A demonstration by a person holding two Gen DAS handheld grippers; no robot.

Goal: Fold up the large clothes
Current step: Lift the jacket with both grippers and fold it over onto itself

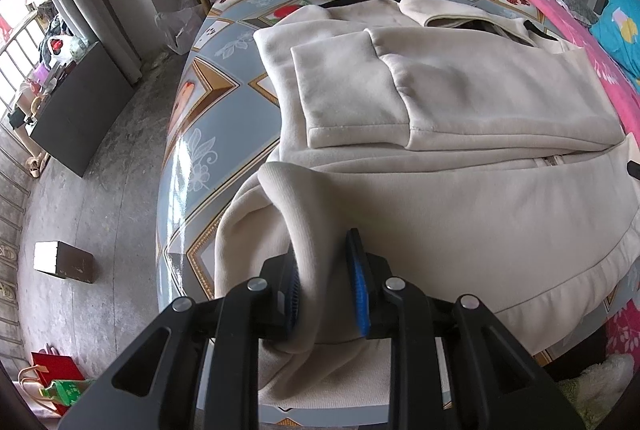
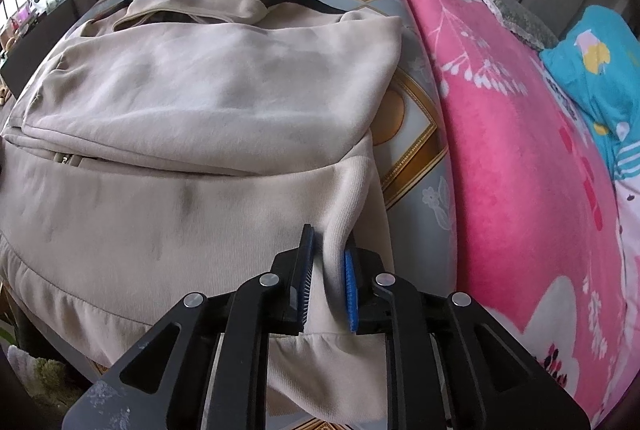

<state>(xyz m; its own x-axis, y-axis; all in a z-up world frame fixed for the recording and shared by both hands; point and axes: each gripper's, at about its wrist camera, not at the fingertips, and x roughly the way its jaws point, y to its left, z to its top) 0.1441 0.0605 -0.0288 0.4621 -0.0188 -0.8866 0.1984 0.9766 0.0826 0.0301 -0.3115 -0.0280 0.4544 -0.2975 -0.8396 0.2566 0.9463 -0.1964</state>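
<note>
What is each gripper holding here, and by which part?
Both hold the beige fleece jacket by its near hem corners: left gripper the left corner, right gripper the right.

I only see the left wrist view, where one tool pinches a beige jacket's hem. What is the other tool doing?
Observer: The right tool is shut on the opposite near hem corner of the beige jacket.
Operator: Does the jacket touch that pink blanket?
Observer: No. A strip of patterned cover shows between the jacket's side and the pink blanket.
Operator: Anything odd on the fabric?
Observer: A dark smudge marks the front, below the folded-over part.
</note>
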